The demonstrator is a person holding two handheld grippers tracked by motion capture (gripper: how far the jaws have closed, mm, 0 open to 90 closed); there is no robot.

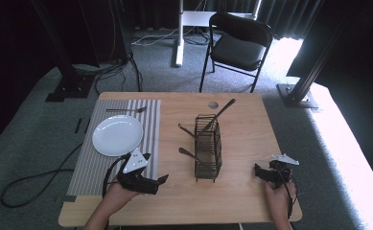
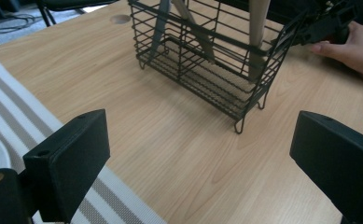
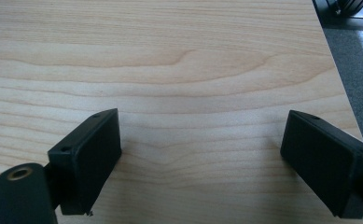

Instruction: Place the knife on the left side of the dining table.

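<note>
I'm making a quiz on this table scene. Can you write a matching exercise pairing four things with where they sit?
Things:
1. round white plate
2. black wire cutlery basket
3. silver fork
4. left gripper

Places:
A. near the middle of the wooden table, utensils standing in it
B. at the far end of the grey striped placemat, beyond the plate
C. on the placemat
D. near the table's front edge, jaws open

Pairs: 1-C, 2-A, 3-B, 4-D

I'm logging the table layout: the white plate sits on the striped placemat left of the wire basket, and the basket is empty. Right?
Not quite. The white plate does sit on the striped placemat left of the wire basket, but the basket is not empty: utensils stand in it, as the high view and left gripper view show.
</note>
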